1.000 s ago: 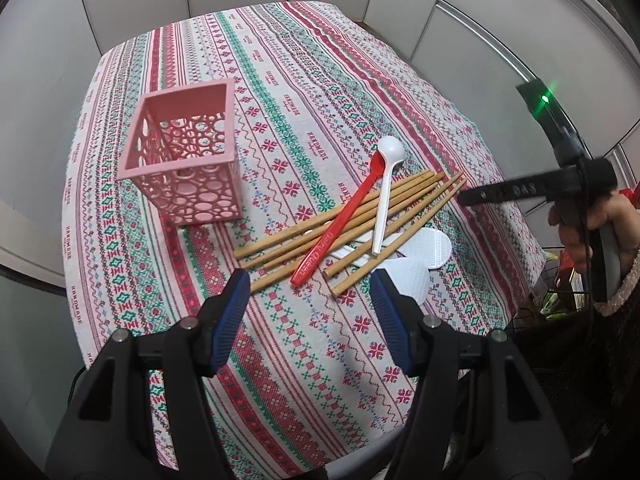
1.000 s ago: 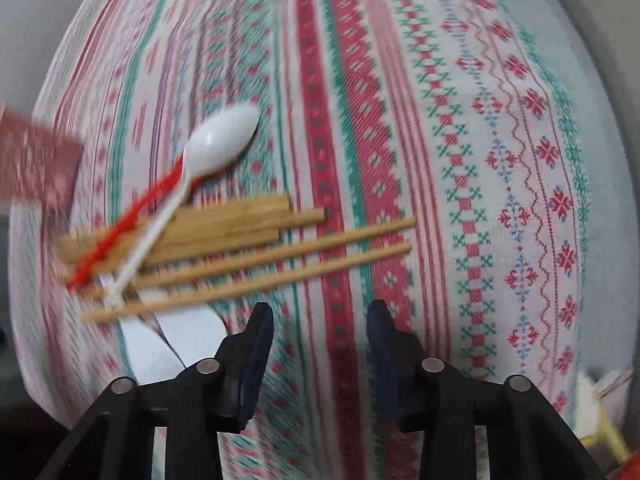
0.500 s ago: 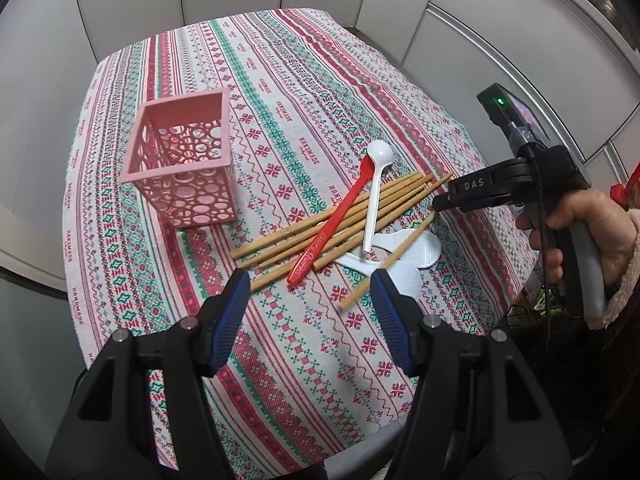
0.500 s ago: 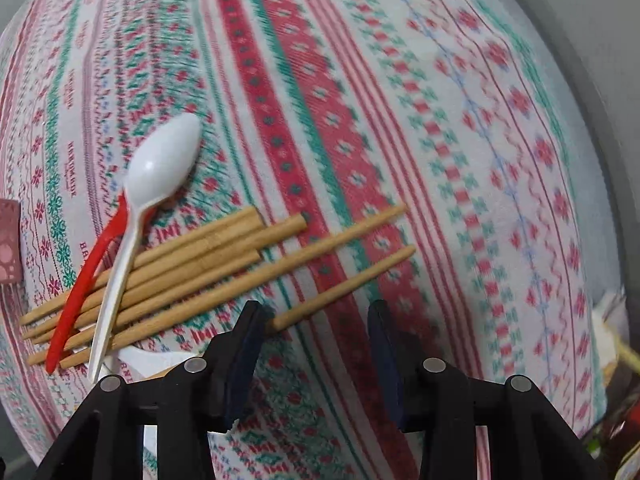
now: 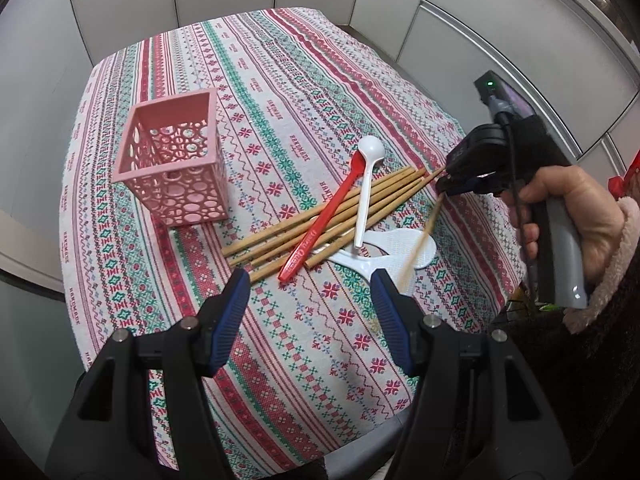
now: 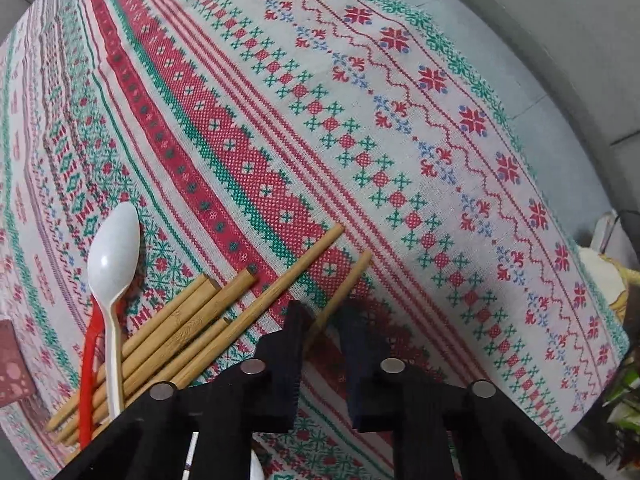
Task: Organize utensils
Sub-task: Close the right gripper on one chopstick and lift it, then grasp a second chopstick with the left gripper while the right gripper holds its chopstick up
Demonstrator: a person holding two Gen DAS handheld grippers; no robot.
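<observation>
Several bamboo chopsticks lie in a bundle on the patterned tablecloth, with a red spoon and a white spoon across them and white flat scoops underneath. One chopstick is swung away from the bundle, its far end between the closing jaws of my right gripper. From the right wrist, that chopstick runs into the narrow gap of the right gripper. My left gripper hovers open and empty in front of the pile. The pink openwork basket stands upright to the left.
A hand in a fleecy sleeve holds the right gripper at the table's right edge. Grey cabinet fronts surround the table. The pile lies near the right edge, and some clutter sits beyond the edge.
The right gripper has come down over the end of the outermost chopstick and narrowed its jaws on it. That chopstick has swung away from the bundle. The left gripper has stayed put.
</observation>
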